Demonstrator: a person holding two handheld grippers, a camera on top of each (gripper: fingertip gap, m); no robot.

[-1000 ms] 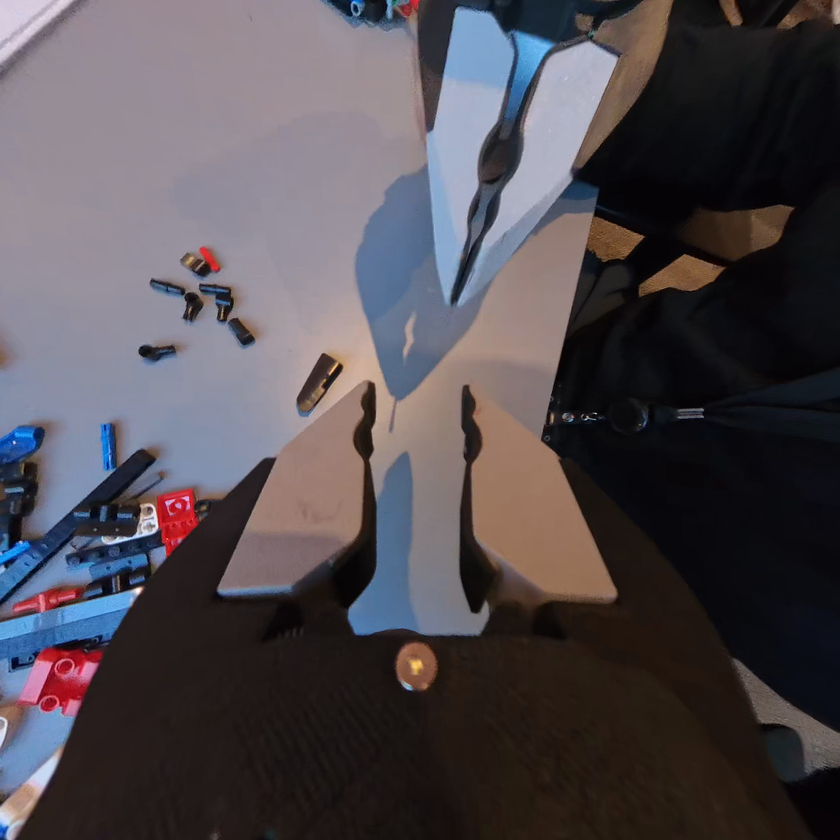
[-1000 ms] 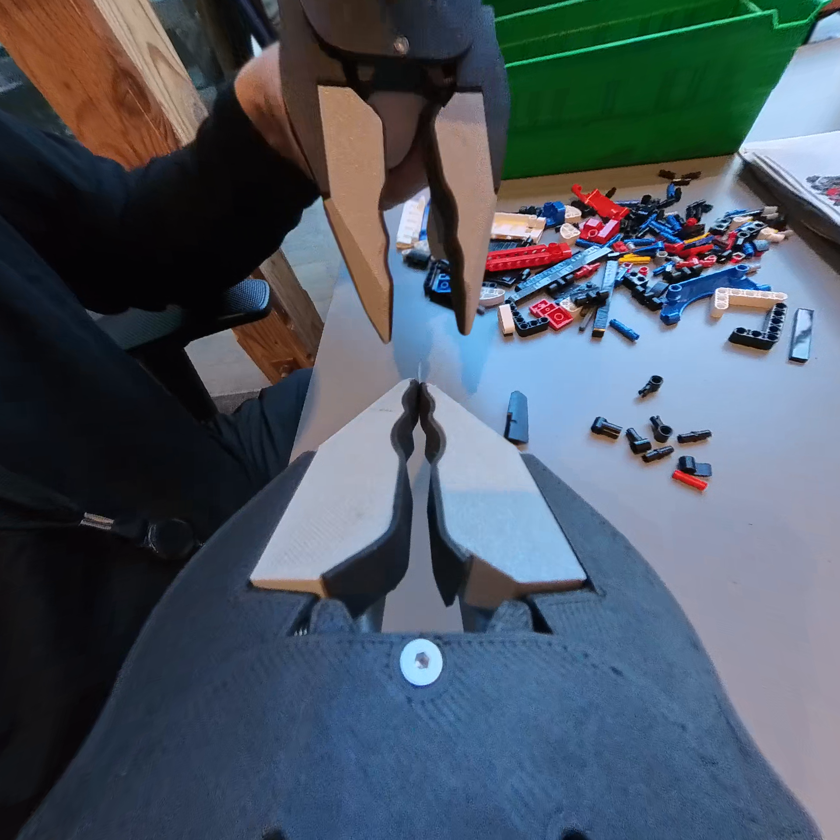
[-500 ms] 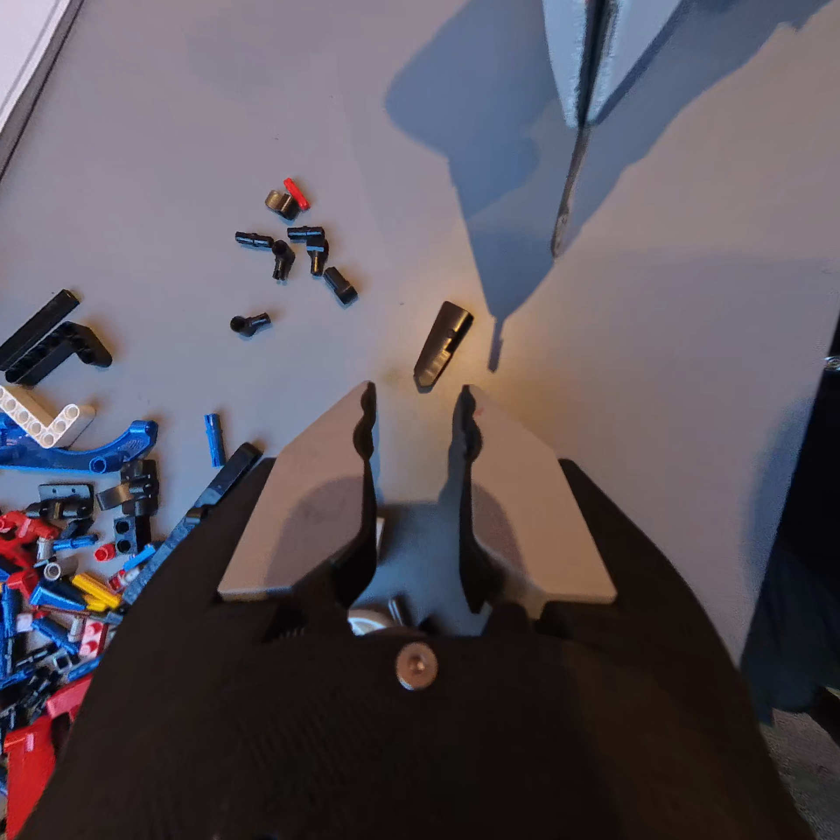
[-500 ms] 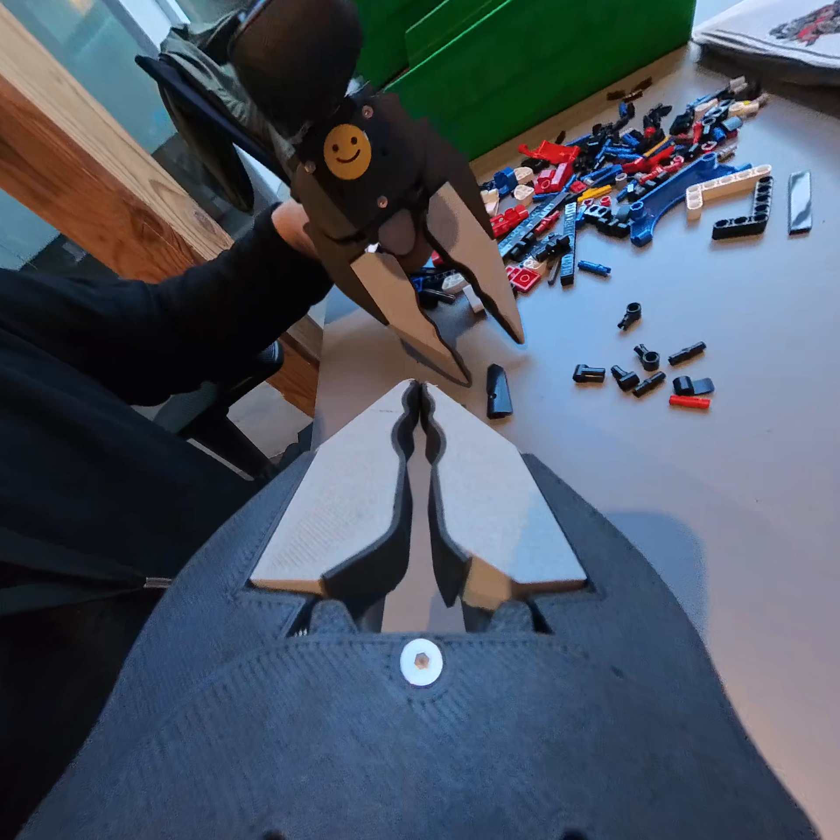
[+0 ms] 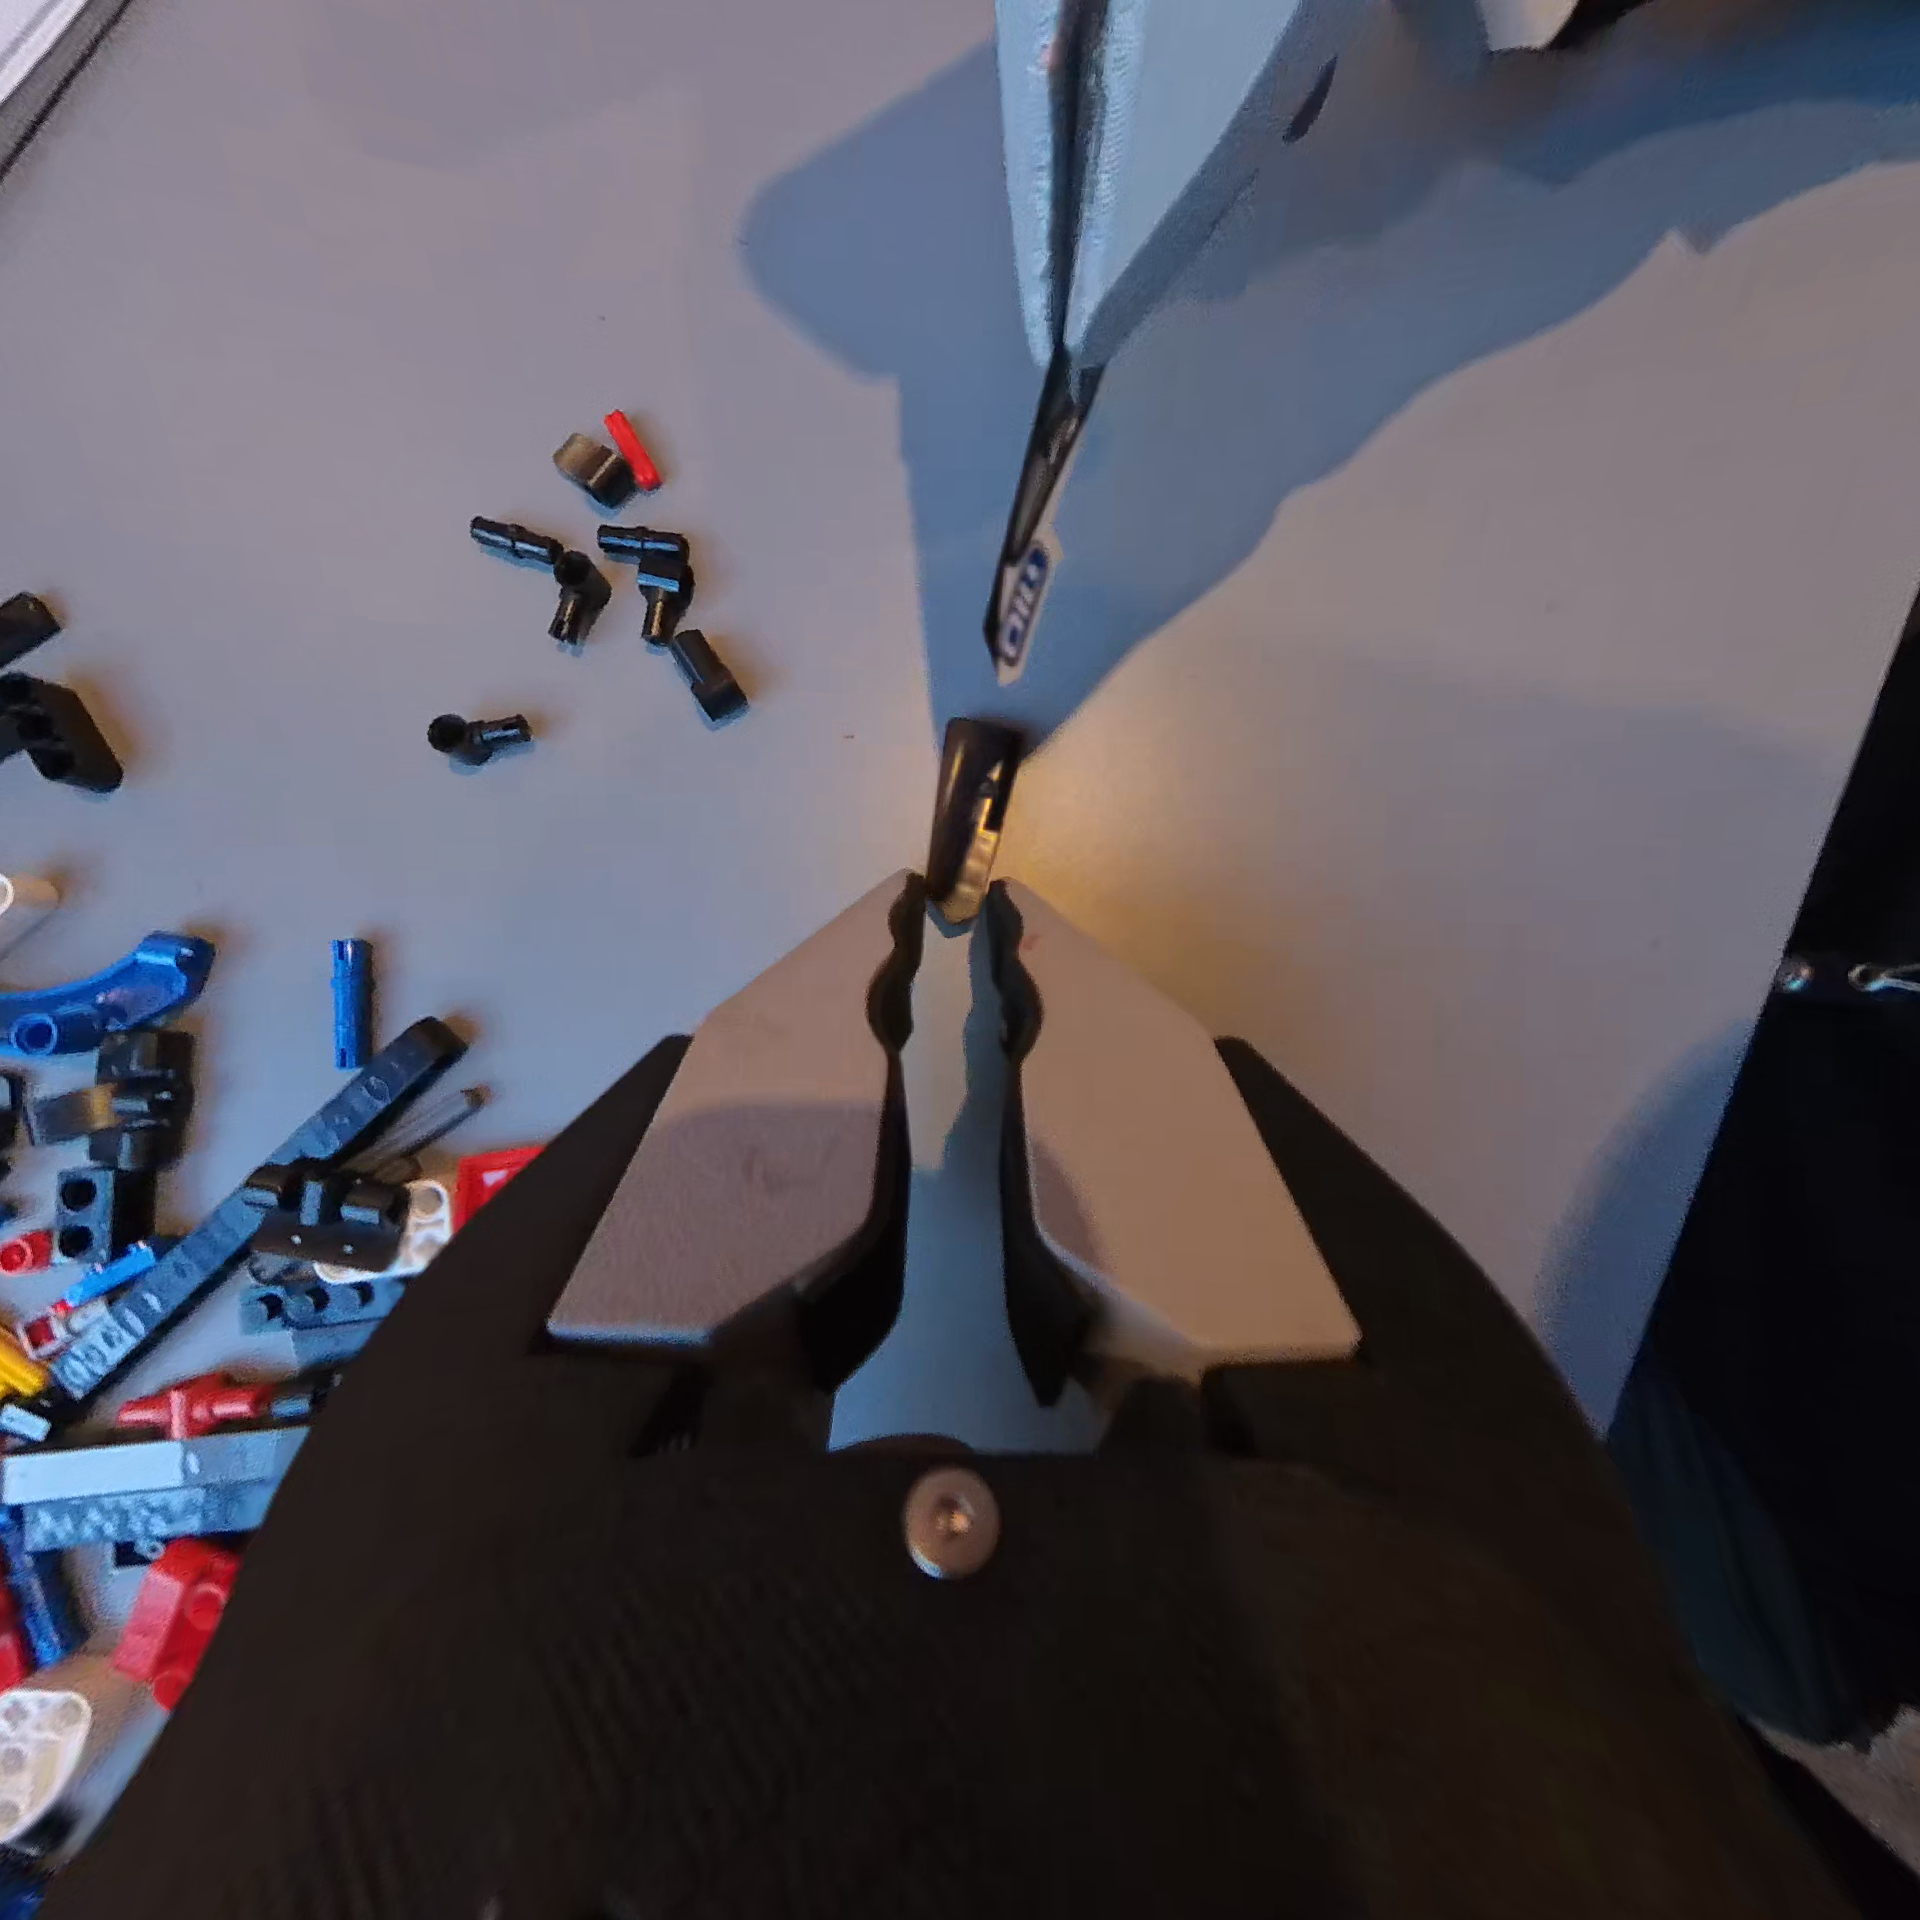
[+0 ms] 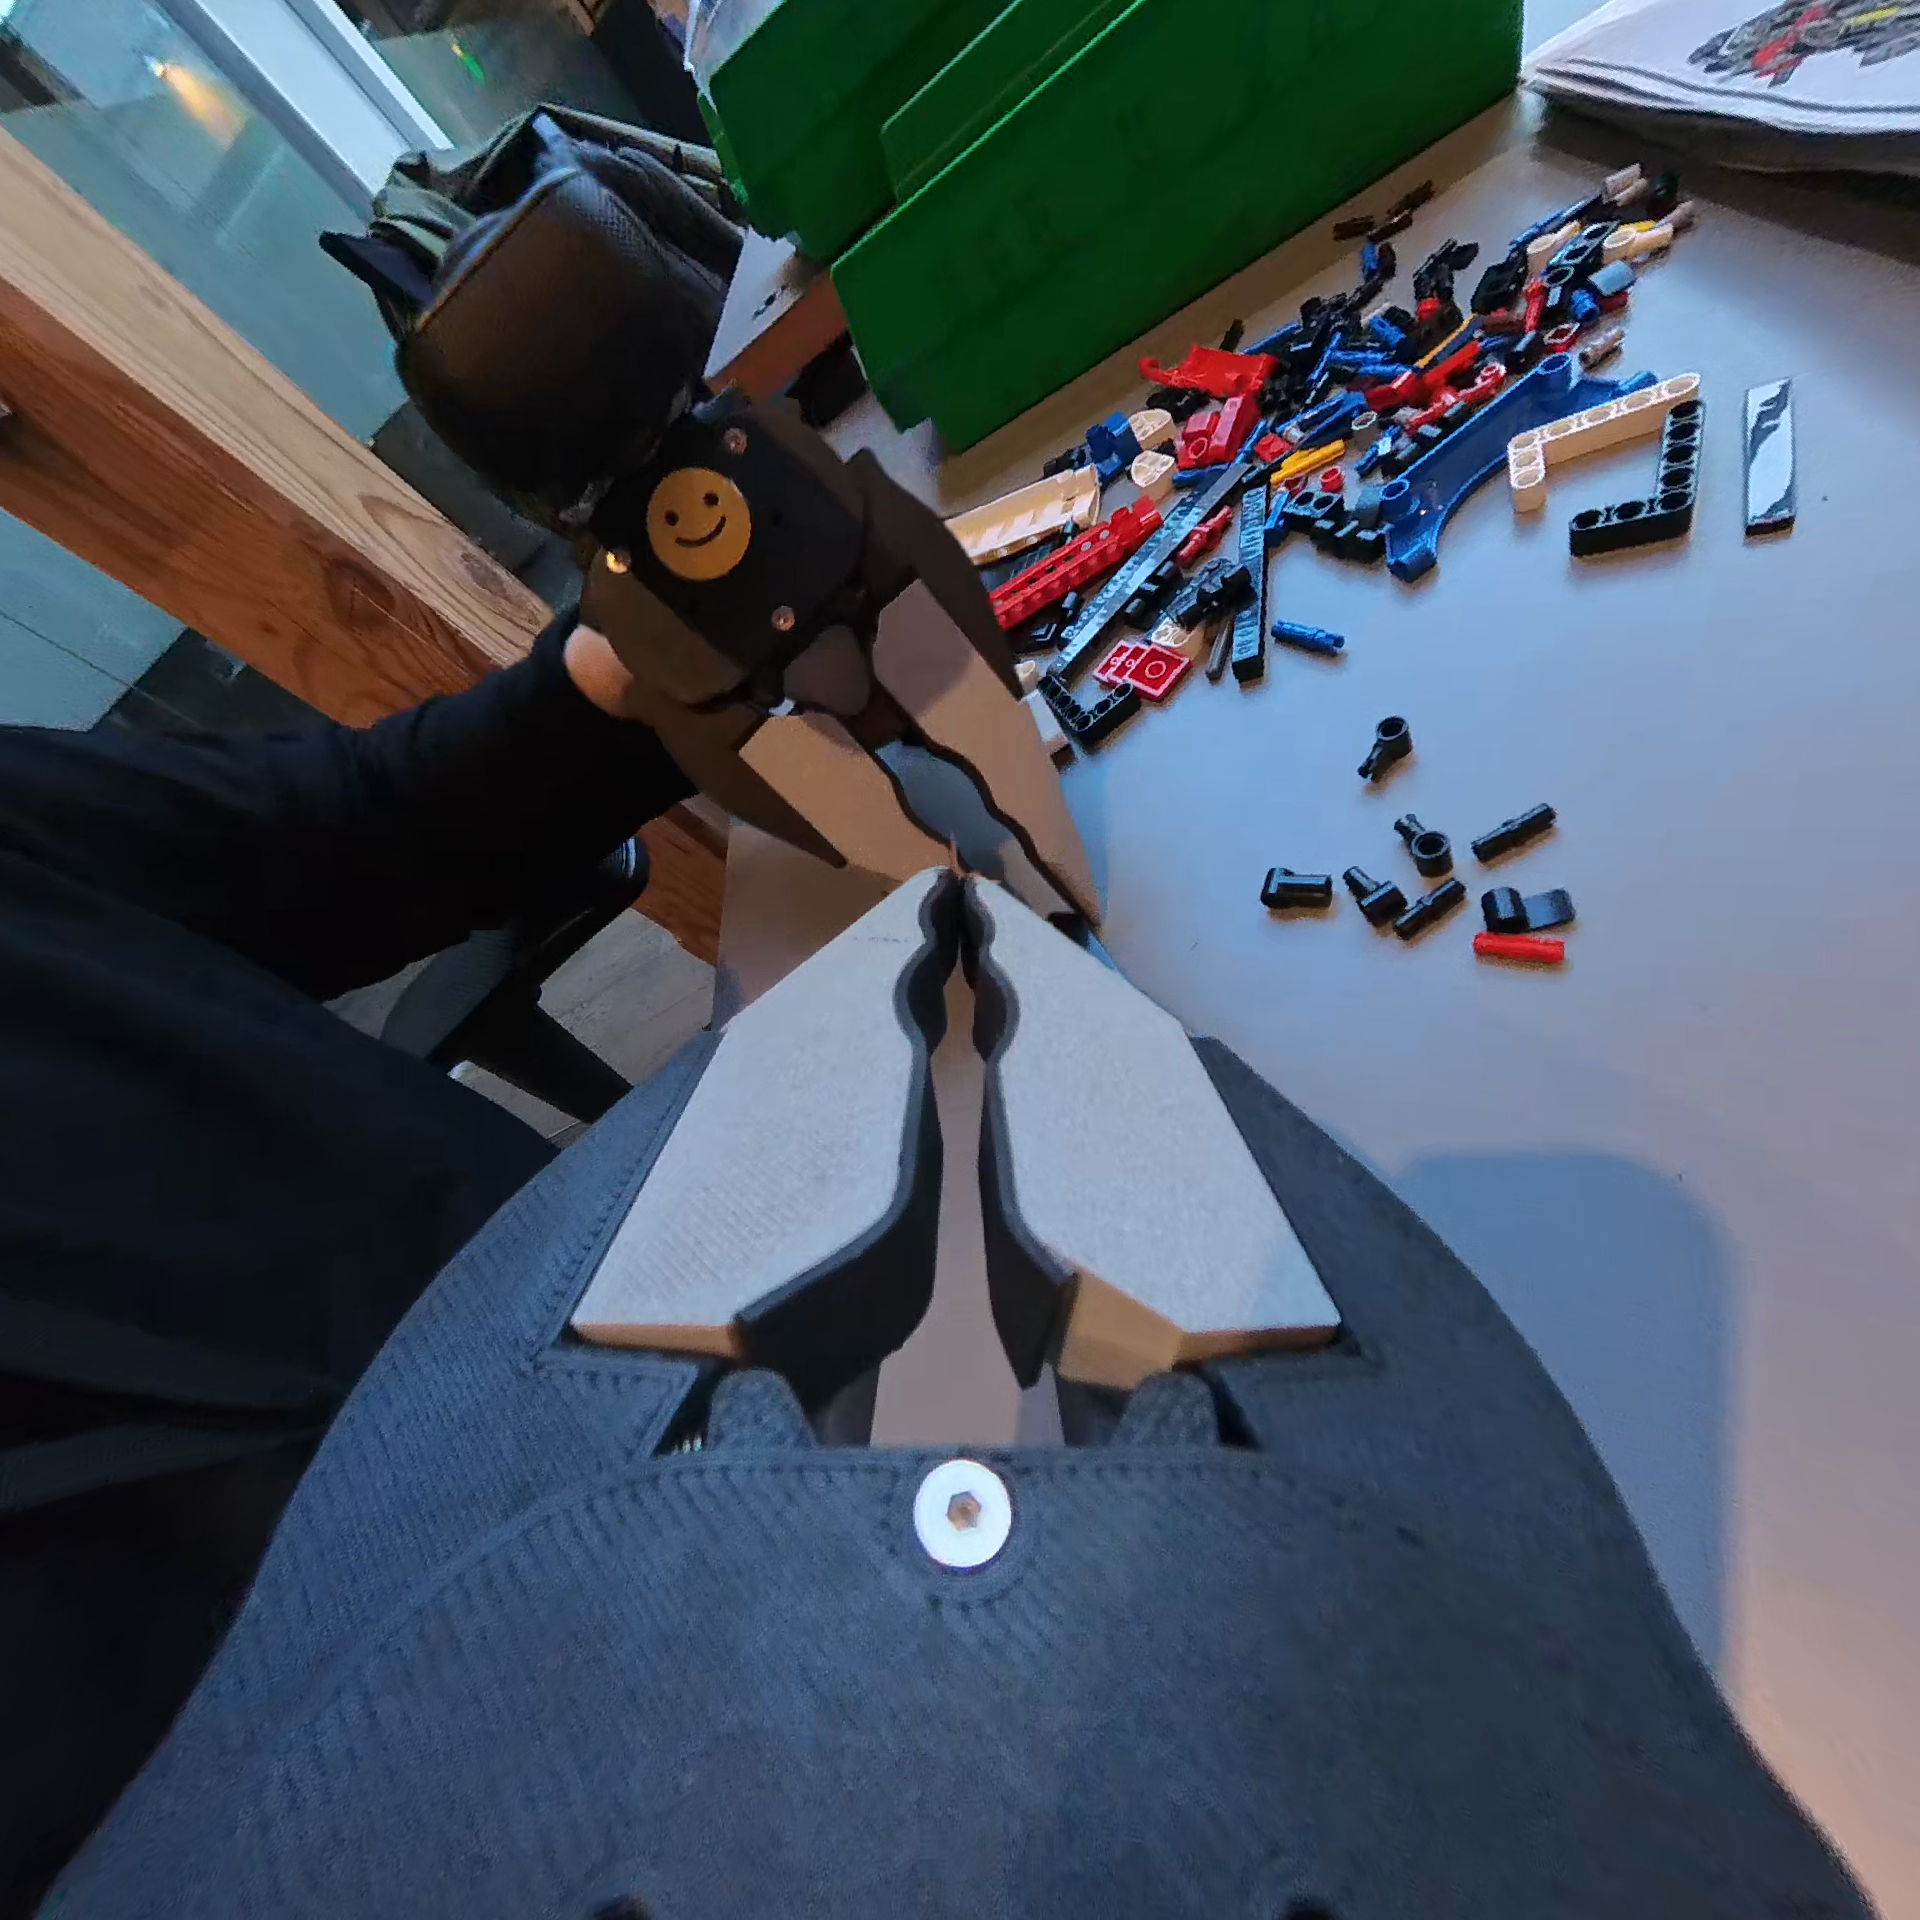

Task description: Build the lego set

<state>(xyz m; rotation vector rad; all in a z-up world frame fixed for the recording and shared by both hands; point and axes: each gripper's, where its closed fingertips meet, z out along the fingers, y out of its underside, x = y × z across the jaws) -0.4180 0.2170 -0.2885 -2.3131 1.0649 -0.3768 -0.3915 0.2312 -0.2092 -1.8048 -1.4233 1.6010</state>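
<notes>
Left tongs pinch glossy black curved piece; right tongs clamp thin sticker.

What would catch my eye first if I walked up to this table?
Probably the heap of red, blue and black lego pieces spread before the green bins. Nearer the table edge, the left gripper pinches a small black curved piece, while the right gripper holds a thin sticker just above it.
</notes>
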